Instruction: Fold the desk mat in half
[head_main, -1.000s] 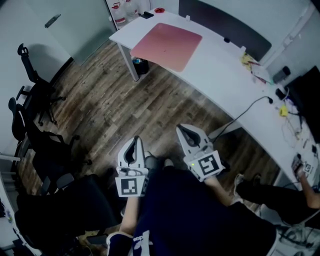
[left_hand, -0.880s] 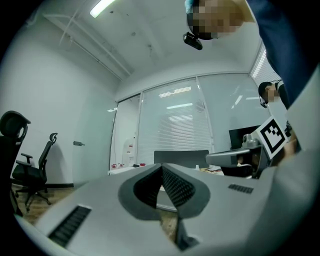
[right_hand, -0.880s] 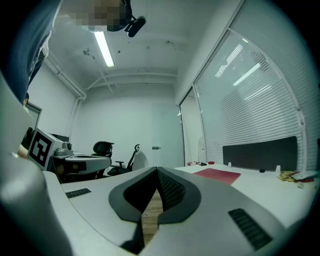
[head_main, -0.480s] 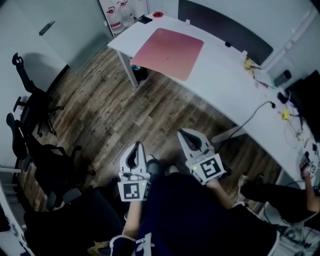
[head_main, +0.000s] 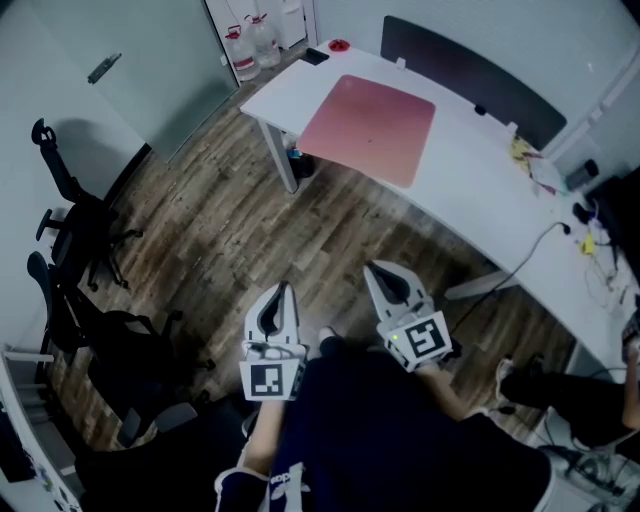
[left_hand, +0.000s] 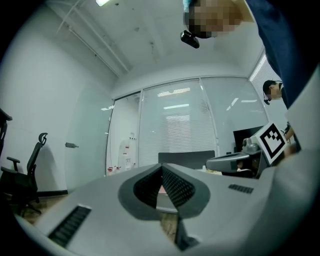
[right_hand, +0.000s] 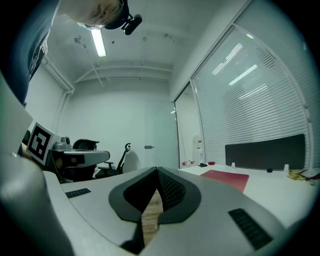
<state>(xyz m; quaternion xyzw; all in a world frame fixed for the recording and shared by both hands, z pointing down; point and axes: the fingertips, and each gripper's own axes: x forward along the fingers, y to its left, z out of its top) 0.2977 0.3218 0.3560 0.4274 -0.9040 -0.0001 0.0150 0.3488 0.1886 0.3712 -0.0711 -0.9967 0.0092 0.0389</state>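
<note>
**Both grippers shut and empty, well apart from the mat**

You hold both tools level in front of your body, above the brown wood-plank floor (head_main: 220, 225). The left gripper (head_main: 279, 290) has its jaws together at the tips, with nothing between them. The right gripper (head_main: 373, 268) is in the same condition: jaws closed, nothing held.

The pink rectangular desk mat (head_main: 370, 128) lies flat and unfolded on the long white desk (head_main: 480, 175), near the desk's left end. Its near edge runs close to the desk's front edge. The mat is well apart from both grippers. In the right gripper view the desk mat (right_hand: 226, 178) shows to the right of the closed jaws.

A dark partition panel (head_main: 470, 65) stands along the desk's far edge, behind the mat. Black office chairs (head_main: 75, 195) stand on the floor at the left.
</note>
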